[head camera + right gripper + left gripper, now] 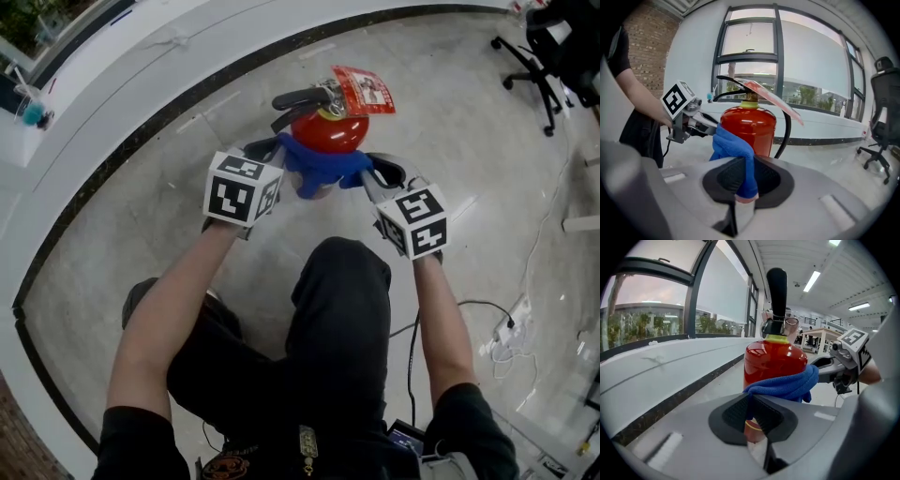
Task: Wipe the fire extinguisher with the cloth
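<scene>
A red fire extinguisher (330, 131) with a black handle and a red tag stands upright on the floor in front of the person. A blue cloth (323, 167) is stretched across its near side, touching the red body. My left gripper (277, 150) is shut on the cloth's left end, and my right gripper (371, 172) is shut on its right end. The left gripper view has the cloth (785, 385) running from my jaws round the extinguisher (774, 359). In the right gripper view the cloth (736, 150) hangs pinched between the pads, beside the extinguisher (750, 129).
A black office chair (544, 56) stands at the far right. Cables and a power strip (506, 337) lie on the floor at the right. A curved white ledge with a dark border (141, 122) runs behind the extinguisher. The person's knee (342, 281) is below the grippers.
</scene>
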The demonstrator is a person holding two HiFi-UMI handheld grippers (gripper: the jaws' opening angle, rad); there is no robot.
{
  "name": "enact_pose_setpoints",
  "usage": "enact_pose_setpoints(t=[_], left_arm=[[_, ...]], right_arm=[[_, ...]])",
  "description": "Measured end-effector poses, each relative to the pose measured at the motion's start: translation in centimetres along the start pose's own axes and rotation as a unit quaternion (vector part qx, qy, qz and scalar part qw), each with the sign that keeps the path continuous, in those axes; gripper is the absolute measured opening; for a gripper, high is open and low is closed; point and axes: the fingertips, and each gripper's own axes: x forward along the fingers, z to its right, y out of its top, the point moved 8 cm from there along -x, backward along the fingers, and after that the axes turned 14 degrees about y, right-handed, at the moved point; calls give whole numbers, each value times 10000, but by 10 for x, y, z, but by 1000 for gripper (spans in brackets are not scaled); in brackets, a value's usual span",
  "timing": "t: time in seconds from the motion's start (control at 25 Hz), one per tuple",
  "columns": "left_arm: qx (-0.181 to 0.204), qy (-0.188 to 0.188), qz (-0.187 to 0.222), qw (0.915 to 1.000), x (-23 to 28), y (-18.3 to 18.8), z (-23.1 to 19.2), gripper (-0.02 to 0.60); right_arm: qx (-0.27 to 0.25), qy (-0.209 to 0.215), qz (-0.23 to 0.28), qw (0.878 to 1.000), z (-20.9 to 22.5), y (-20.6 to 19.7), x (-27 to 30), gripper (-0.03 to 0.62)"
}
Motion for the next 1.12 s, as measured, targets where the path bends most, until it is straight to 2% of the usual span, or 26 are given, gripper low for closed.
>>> enact_pose_setpoints(t=[0.28, 0.44, 0.52, 0.64, 0.96, 1.12], left_arm=[[-84, -284, -202, 9994, -5, -9, 23, 25], [224, -505, -262, 9981, -9, -18, 47, 26], [189, -493, -246, 9983, -9, -20, 57, 26], [-66, -404, -205, 9990, -8, -20, 68, 26], [-161, -391, -145, 9990, -2, -21, 89, 26], [-291, -339, -331, 9985, 5, -33, 90, 25]], right_arm=[[144, -327, 82, 9993, 33, -8, 2, 41], [97, -369, 119, 9992, 59, -5, 9, 41], [56, -321, 120, 9994, 69, -1, 14, 41], [111, -204, 164, 9996, 81, 4, 22, 41], [707, -36, 331, 9969, 102, -17, 47, 41], [1010, -63, 183, 9947, 101, -35, 58, 41]])
